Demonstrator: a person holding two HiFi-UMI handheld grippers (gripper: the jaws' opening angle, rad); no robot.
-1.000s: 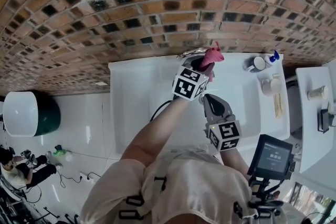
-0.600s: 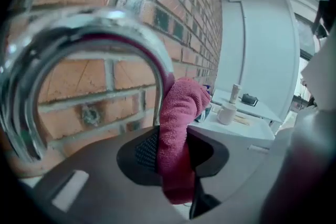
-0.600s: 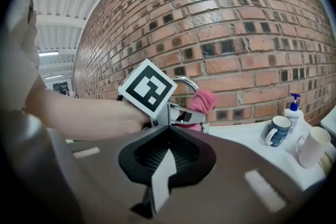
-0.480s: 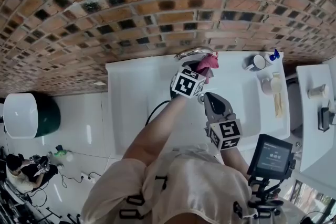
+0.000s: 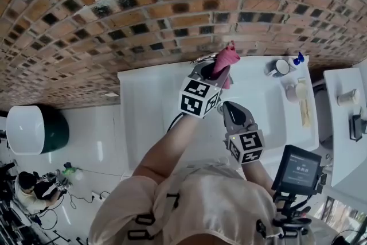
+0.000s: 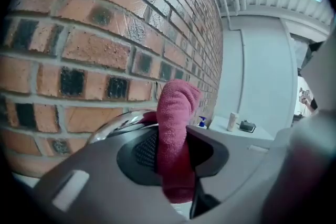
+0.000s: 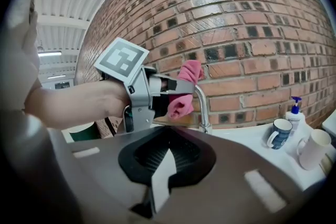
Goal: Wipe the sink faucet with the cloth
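My left gripper [image 5: 219, 73] is shut on a pink cloth [image 5: 225, 59], whose folded end sticks up past the jaws. The cloth [image 6: 173, 134] presses against the top of the chrome faucet's curved spout [image 6: 113, 126], close to the brick wall. In the right gripper view the left gripper [image 7: 168, 89] holds the cloth [image 7: 184, 89] at the bend of the faucet [image 7: 202, 107]. My right gripper [image 5: 229, 106] hangs over the white sink [image 5: 149, 106], just in front of the faucet [image 5: 199, 60]. Its jaws [image 7: 167, 152] meet at the tips with nothing between them.
A dark mug [image 5: 281, 69], a blue pump bottle [image 5: 299, 60] and a white cup [image 5: 295, 92] stand on the sink's right ledge. They show too in the right gripper view: mug [image 7: 278, 134], cup [image 7: 314, 149]. The brick wall [image 5: 172, 3] rises right behind the faucet.
The left gripper with the cloth dipped along the faucet, then rose again to its top. The right gripper has stayed in place.
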